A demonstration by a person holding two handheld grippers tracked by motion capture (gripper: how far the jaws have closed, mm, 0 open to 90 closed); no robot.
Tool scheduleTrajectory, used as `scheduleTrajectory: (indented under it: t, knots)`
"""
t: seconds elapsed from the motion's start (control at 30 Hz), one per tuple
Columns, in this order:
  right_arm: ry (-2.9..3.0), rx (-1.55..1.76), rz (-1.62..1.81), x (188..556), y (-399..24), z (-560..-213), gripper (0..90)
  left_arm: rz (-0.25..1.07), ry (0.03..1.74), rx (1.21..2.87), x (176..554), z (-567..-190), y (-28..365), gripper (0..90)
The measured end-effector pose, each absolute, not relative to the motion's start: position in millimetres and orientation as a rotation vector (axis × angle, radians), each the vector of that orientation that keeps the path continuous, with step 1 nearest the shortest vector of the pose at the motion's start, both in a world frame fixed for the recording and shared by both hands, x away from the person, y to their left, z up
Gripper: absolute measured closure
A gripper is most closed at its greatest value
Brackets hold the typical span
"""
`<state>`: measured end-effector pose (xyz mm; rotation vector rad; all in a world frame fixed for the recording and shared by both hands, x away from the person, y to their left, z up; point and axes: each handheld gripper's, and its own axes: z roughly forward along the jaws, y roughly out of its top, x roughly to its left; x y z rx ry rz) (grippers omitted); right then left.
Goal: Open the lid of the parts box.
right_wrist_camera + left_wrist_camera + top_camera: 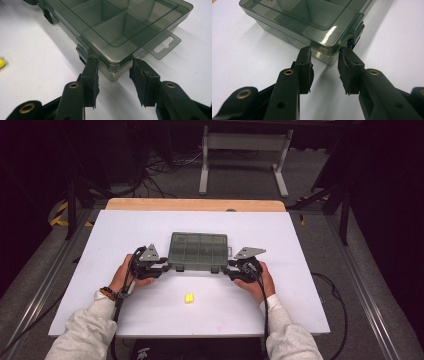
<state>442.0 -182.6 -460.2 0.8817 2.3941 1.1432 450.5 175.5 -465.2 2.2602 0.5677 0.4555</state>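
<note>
I am holding my left claw at the near left corner of the smoky plastic box, jaws partly open and straddling that corner, pads beside the plastic without clearly pressing. My right claw is flanking the near right corner likewise, half open. The box is sitting closed mid-table, with a small yellow piece lying nearer me.
</note>
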Motion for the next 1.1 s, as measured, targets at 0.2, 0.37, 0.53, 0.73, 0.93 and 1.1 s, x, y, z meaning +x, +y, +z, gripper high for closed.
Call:
scheduleTrajectory:
  t: [0.2,0.37,0.53,0.73,0.93,1.1]
  knots:
    - [2.38,0.868,1.146,439.6,-182.2,-457.5,63.8,0.464,0.568,2.259,450.3,-464.8,175.5,64.5]
    - [2.367,0.864,1.152,439.1,-182.9,-457.0,64.9,0.461,0.558,2.251,448.6,-462.4,177.5,63.6]
    - [2.33,0.86,1.168,436.7,-184.5,-453.6,67.1,0.484,0.579,2.227,446.6,-458.5,182.4,60.9]
    - [2.283,0.839,1.175,433.3,-184.6,-449.0,69.2,0.539,0.585,2.182,445.4,-453.3,184.9,55.8]
    - [2.221,0.785,1.143,427.8,-181.5,-441.0,73.8,0.596,0.605,2.112,447.6,-444.7,184.8,52.5]
    - [2.152,0.756,1.128,426.9,-182.0,-437.3,74.8,0.667,0.597,2.096,451.4,-439.6,182.5,51.5]
